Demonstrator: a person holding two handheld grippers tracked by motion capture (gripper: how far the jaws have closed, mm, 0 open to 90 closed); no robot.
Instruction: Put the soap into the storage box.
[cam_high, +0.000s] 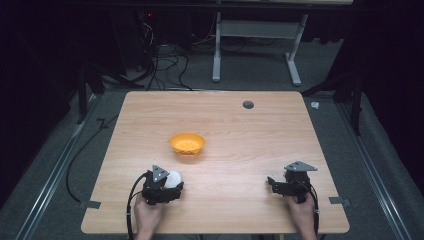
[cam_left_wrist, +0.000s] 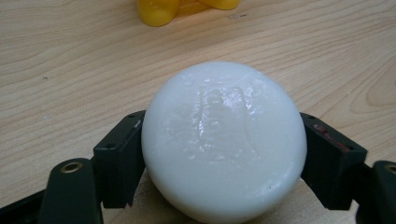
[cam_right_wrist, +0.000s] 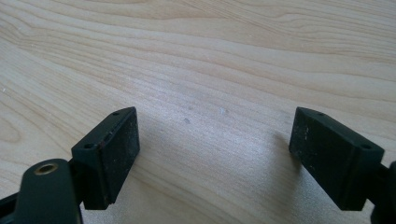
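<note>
So nearest the person, at about 7 o'clock on the table (cam_high: 225, 200), the left gripper (cam_high: 169, 186) had its jaws pressed against both sides of a white rounded lump (cam_left_wrist: 224, 140), kind of like a bar of soap or a dough ball, and it looked to be resting on or just above the wood. Over at about 4 o'clock the right gripper (cam_right_wrist: 212, 154) sat with its jaws spread wide and nothing but bare table between them. Further out, around 12 o'clock from the left gripper near the table's middle, was the orange bowl (cam_high: 187, 143). My worry: that lump looked glossy and rounded, so I'd guess it could squirt out of the flat pads if lifted or squeezed harder. The left gripper view gave the shiny, dimpled surface and pad contact, which the high view couldn't; the high view placed the bowl properly, while the close-up caught just a yellow-orange edge of it.
</note>
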